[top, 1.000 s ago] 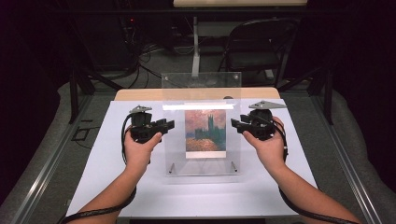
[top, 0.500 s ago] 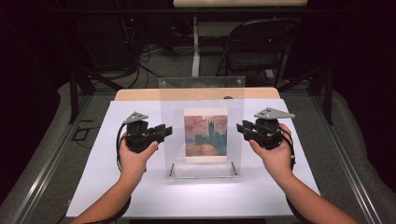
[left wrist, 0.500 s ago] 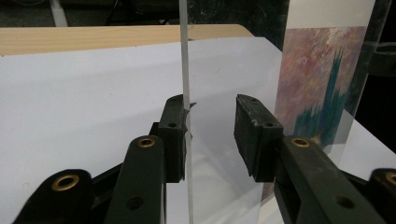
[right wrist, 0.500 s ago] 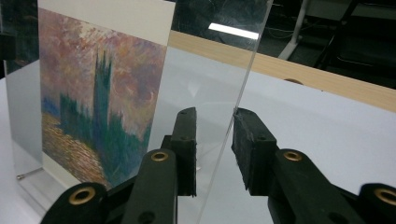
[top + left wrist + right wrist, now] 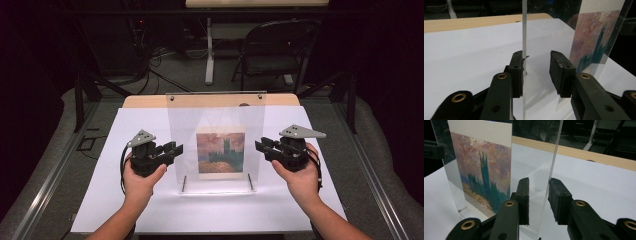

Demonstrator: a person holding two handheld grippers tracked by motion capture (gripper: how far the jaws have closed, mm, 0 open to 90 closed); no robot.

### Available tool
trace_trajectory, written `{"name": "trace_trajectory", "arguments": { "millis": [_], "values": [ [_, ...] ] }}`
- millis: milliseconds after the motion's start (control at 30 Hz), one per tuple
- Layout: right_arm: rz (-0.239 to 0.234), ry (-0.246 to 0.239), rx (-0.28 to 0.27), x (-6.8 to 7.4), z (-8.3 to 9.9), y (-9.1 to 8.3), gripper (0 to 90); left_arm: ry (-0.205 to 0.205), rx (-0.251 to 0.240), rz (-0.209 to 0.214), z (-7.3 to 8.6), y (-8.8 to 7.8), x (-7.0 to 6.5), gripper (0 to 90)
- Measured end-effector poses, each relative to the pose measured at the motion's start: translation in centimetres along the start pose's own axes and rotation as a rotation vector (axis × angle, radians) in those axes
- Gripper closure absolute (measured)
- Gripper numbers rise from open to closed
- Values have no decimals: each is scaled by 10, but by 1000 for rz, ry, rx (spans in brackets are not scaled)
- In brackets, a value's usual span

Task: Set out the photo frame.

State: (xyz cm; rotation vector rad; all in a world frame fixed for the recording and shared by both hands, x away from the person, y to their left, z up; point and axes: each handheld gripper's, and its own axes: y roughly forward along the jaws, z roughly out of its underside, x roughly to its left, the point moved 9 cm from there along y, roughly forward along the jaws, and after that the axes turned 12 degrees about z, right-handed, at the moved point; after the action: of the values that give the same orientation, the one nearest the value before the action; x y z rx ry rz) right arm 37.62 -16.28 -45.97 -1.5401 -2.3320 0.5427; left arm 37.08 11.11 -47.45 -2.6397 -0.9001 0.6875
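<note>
A clear acrylic panel (image 5: 220, 117) stands upright on the white table top (image 5: 135, 125), with a painted print (image 5: 220, 152) of towers at sunset mounted in it. My left gripper (image 5: 176, 148) is at the panel's left edge. In the left gripper view that edge (image 5: 524, 25) lies against one pad, with a gap to the other, so the gripper (image 5: 536, 57) is open. My right gripper (image 5: 260, 145) is at the right edge. Its jaws have just been closing, with the panel's edge (image 5: 554, 157) between them beside one pad, and the gripper (image 5: 539, 182) is still open.
A wooden strip (image 5: 145, 101) shows behind the white top. Beyond the table stand a black chair (image 5: 280, 50) and a desk leg (image 5: 210, 50), with cables on the floor. Metal rails (image 5: 45, 185) run along both sides of the table.
Both hands have come toward the person's side and slightly apart. The panel's top edge now sits lower in the high view and the panel looks wider.
</note>
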Motion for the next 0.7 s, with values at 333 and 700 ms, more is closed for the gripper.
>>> {"name": "trace_trajectory", "arguments": {
  "millis": [333, 700],
  "values": [
    [-10, -19, -30, 8, 11, -16, 693, 37, -7, 6, 12, -8, -13, 618],
    [-29, -16, -43, 12, 15, -22, 647, 47, -18, 11, 16, -11, -17, 601]
  ]
}}
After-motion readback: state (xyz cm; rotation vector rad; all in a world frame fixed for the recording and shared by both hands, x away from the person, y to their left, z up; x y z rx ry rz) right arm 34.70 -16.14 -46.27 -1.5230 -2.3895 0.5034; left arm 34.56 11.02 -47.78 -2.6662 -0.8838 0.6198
